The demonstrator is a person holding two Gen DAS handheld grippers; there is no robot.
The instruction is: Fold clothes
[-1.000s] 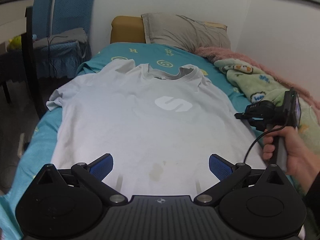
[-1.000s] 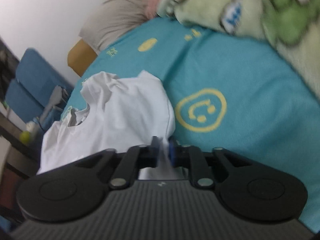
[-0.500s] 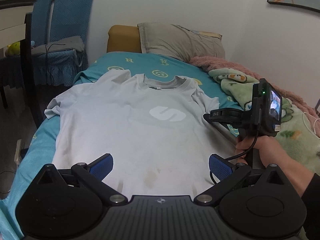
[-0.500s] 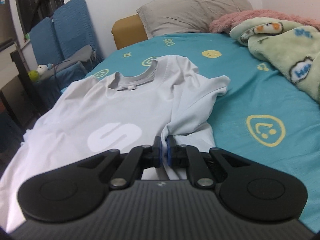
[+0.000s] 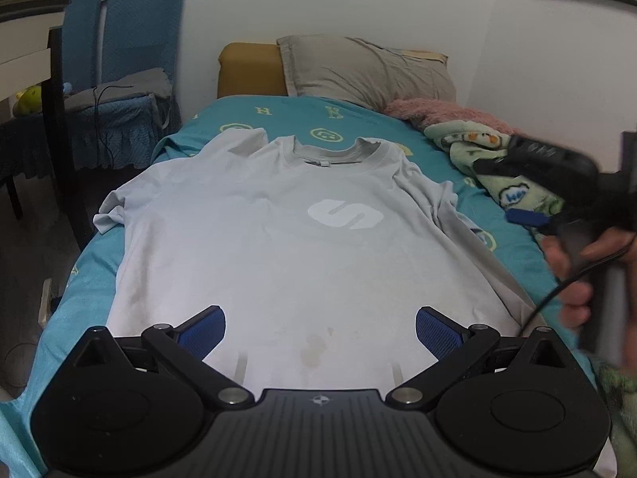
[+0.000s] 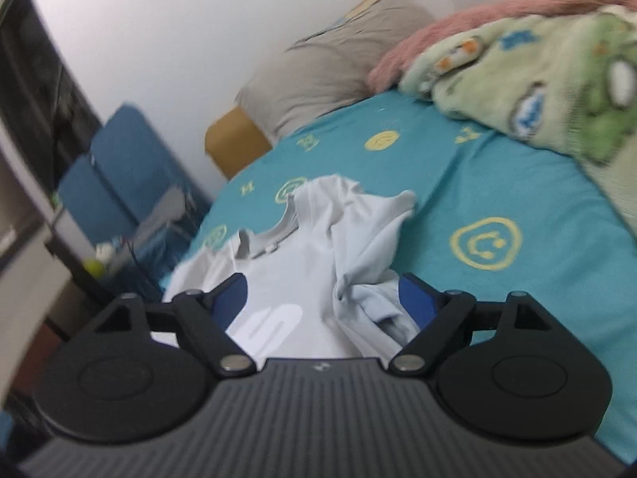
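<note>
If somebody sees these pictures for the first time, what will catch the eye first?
A pale grey T-shirt with a white S logo lies spread face-up on the turquoise smiley-print bed sheet. Beyond it a grey pillow rests against the wall, with a green cartoon blanket bunched along the bed's right side.

Left gripper (image 5: 320, 328) sits low with its blue pads spread wide, nothing between them. Right gripper (image 6: 323, 298) has just sprung its jaws open, pads clear of any cloth. The person's right hand (image 5: 589, 275) wraps its handle, blurred, at the right edge.
</note>
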